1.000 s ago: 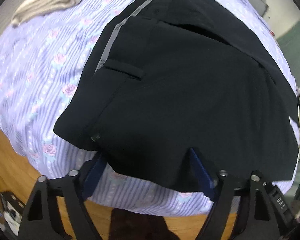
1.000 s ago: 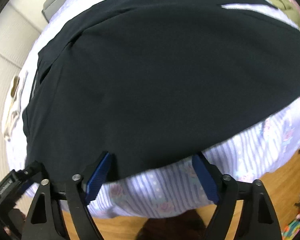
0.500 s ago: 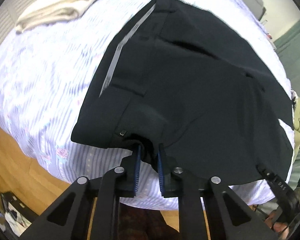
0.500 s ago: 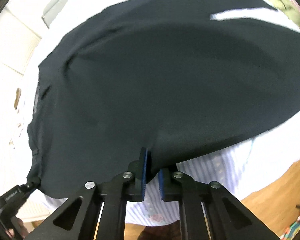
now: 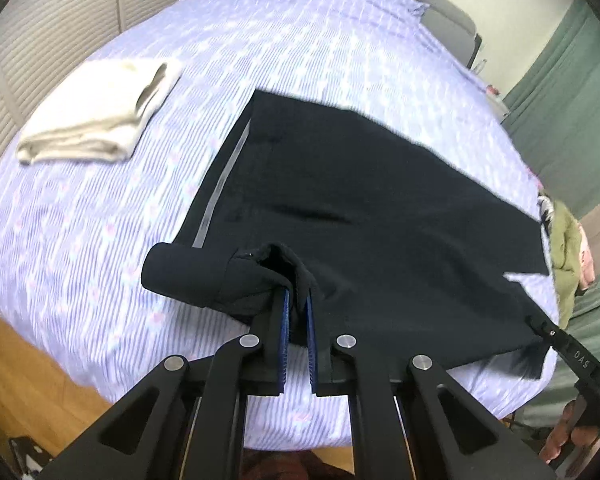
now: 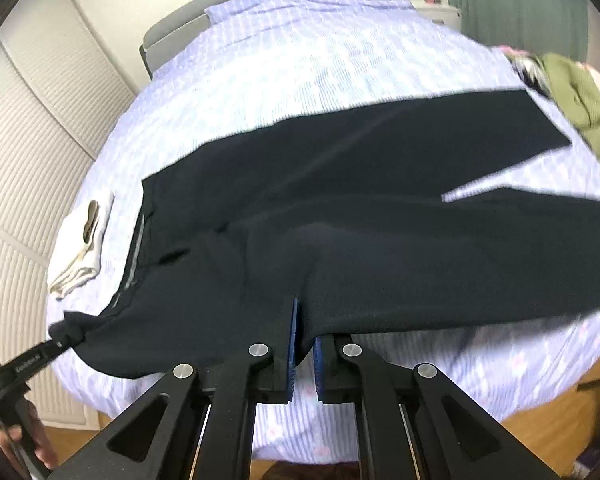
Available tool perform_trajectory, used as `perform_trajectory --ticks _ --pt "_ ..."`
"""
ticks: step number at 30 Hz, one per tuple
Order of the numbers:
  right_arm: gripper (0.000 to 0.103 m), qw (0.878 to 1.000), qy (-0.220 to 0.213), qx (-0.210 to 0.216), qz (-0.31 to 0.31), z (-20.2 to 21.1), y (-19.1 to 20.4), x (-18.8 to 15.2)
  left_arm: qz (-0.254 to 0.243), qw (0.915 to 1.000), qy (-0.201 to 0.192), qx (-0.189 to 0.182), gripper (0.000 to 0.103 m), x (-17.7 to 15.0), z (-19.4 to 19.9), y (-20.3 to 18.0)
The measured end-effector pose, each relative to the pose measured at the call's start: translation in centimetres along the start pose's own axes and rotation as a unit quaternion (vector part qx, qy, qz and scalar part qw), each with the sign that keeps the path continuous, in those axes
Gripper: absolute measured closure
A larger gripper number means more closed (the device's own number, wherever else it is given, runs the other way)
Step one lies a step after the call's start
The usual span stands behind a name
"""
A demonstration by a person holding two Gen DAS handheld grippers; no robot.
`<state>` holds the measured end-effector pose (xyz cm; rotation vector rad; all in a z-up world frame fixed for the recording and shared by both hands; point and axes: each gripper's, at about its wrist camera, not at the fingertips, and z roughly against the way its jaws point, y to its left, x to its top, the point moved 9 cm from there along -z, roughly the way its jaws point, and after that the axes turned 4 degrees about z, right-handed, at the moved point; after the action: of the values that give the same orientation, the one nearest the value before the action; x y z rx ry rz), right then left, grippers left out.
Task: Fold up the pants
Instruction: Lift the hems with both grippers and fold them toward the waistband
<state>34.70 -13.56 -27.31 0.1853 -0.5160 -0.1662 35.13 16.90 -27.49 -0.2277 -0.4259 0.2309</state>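
Pinching pants [image 5: 380, 216] near edge, both claws; bedspread [image 5: 300, 60] beyond.

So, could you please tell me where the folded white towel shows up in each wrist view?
Left wrist: the towel lies upper left on the bed, left of the pants.
Right wrist: the towel sits at the left edge, mid-height, again beside the waistband.
Shared landmark: the grey waistband stripe facing the towel.
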Motion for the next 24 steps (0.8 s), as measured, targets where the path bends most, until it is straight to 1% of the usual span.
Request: perform_trajectory --ticks 2,5,7,11,14,16,17,20,24 --pt "0.096 1.000 -0.006 -0.003 0.007 0.3 0.5 1.6 -0.006 0.9998 -0.017 -0.006 0.094 2.4 0.6 -0.7" --pt "0.097 1.000 -0.022 -0.006 0.007 0.1 1.2 4.3 -0.009 0.9992 -0.036 -0.017 0.094 6.0 -0.2 -2.2" --pt "0.097 1.000 -0.029 -0.008 0.005 0.0 1.1 6.1 -0.018 0.9983 -0.052 -0.020 0.094 9.1 -1.0 -3.1" --pt "0.097 0.999 -0.033 -0.011 0.002 -2.0 1.3 10.0 -0.024 0.9966 -0.075 -0.024 0.094 14.1 -2.2 -5.1" --pt "0.097 1.000 -0.028 -0.011 0.006 -4.6 1.1 13.5 -0.031 0.9955 -0.088 -0.019 0.094 18.2 -4.5 -6.8" --pt "0.097 1.000 -0.021 -0.012 0.015 -6.4 0.9 15.6 -0.032 0.9959 -0.084 -0.010 0.094 20.2 -6.5 -7.3" --pt "0.097 1.000 -0.011 -0.010 0.016 -7.8 0.9 16.8 -0.033 0.9961 -0.082 -0.001 0.094 21.3 -7.8 -7.5" --pt "0.097 0.999 0.008 -0.010 0.035 -11.4 1.1 19.4 -0.030 0.9970 -0.070 0.018 0.094 23.5 -11.1 -7.6" --pt "0.097 0.997 0.044 -0.011 0.064 -16.5 1.5 21.5 -0.034 0.9973 -0.042 0.050 0.094 25.3 -15.5 -7.6"
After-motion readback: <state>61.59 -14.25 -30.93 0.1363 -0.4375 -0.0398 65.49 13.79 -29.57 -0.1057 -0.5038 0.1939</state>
